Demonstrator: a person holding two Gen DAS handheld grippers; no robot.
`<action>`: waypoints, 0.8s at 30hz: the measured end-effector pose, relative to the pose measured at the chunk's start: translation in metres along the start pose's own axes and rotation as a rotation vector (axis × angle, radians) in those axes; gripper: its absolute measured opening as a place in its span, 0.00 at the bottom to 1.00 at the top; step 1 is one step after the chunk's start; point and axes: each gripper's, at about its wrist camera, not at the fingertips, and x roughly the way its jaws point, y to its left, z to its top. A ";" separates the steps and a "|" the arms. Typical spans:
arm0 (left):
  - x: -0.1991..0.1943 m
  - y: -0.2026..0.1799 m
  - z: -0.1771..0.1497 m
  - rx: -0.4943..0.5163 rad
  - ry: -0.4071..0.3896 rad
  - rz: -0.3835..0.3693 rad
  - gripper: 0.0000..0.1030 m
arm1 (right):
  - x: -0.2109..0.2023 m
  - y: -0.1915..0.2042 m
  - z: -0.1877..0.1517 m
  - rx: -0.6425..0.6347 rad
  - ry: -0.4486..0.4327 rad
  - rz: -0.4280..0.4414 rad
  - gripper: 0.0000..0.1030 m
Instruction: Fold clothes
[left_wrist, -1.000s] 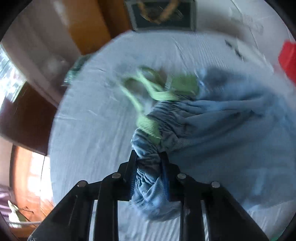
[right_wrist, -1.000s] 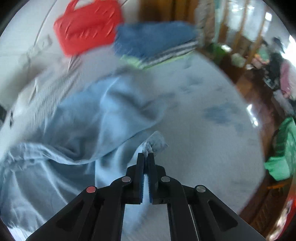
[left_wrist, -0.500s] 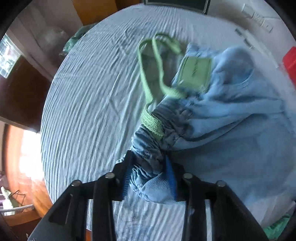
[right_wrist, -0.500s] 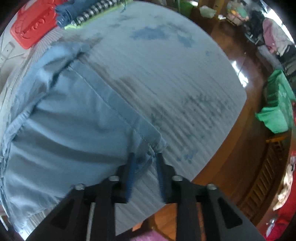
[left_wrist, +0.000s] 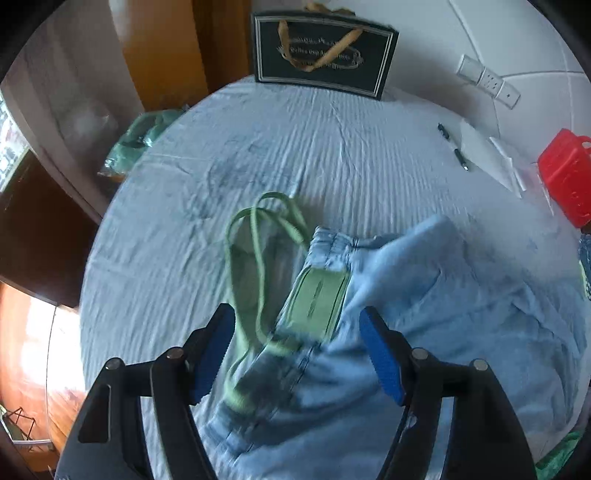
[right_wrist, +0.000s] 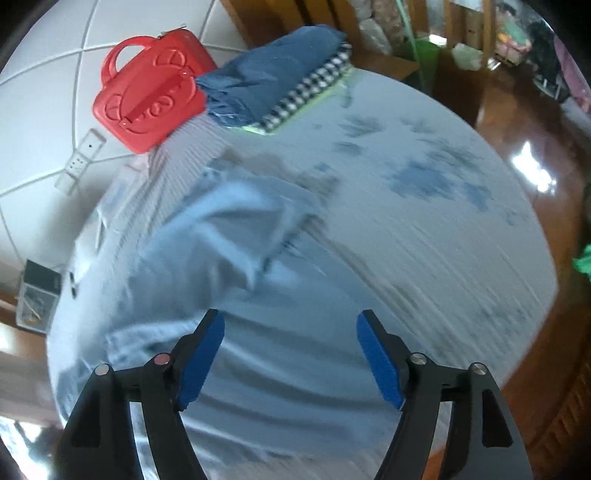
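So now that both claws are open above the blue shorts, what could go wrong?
1. The green drawstring lies looped loose beside the left gripper; a finger could snag it and drag the light blue shorts.
2. The shorts look rumpled, so a fold from here might come out lumpy.
3. The folded pile sits near the table's rim; the right gripper flinging cloth could nudge it.

Left tongs (left_wrist: 297, 349) spread wide, right tongs (right_wrist: 290, 354) likewise (both empty)

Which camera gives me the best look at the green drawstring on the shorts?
Left wrist: the green drawstring loops on the table beside the shorts, ahead of the open left gripper. Right wrist shows only blurred blue fabric, no drawstring.
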 end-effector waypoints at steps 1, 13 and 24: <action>0.006 -0.003 0.004 0.003 0.004 -0.002 0.67 | 0.006 0.006 0.002 0.006 0.004 0.005 0.72; 0.074 -0.034 0.034 0.063 0.078 0.006 0.67 | 0.108 0.044 0.038 0.050 0.160 -0.016 0.63; 0.106 -0.070 0.027 0.215 0.120 0.024 0.67 | 0.138 0.049 0.038 0.068 0.205 -0.088 0.62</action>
